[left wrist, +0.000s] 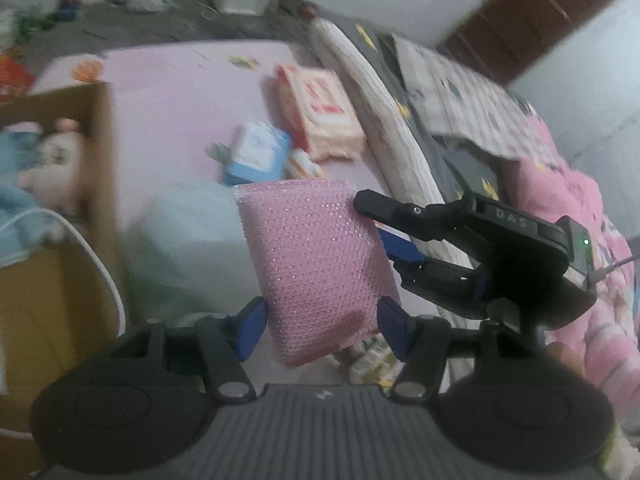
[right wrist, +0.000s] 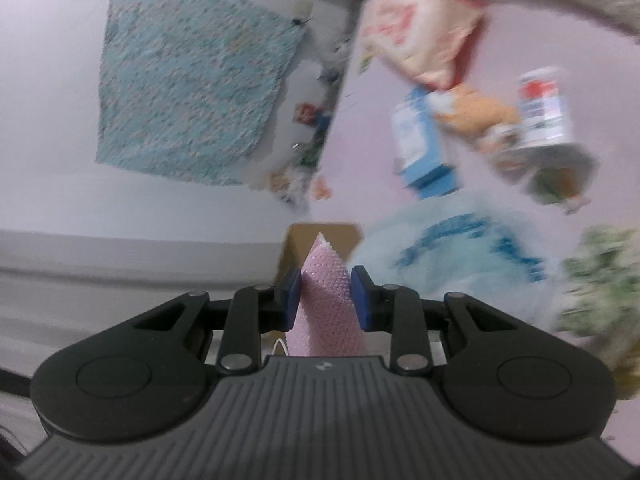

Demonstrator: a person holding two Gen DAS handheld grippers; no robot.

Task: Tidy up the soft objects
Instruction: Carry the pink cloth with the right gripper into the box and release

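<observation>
A pink mesh sponge [left wrist: 316,260] hangs above the pink bed sheet [left wrist: 168,92], held from two sides. My left gripper [left wrist: 322,330] has its blue pads against the sponge's lower left and right edges, shut on it. In the left wrist view my right gripper [left wrist: 376,236] comes in from the right and pinches the sponge's right edge. The right wrist view shows the same sponge [right wrist: 324,308] as a thin wedge squeezed between the right gripper's [right wrist: 326,292] pads.
A cardboard box [left wrist: 96,128] at the left holds a plush toy [left wrist: 56,160] and blue cloth. On the sheet lie a pink tissue pack [left wrist: 320,112], a blue pack [left wrist: 260,152] and a pale blue bag [left wrist: 188,232]. Folded quilts [left wrist: 400,120] and a pink blanket [left wrist: 580,240] fill the right.
</observation>
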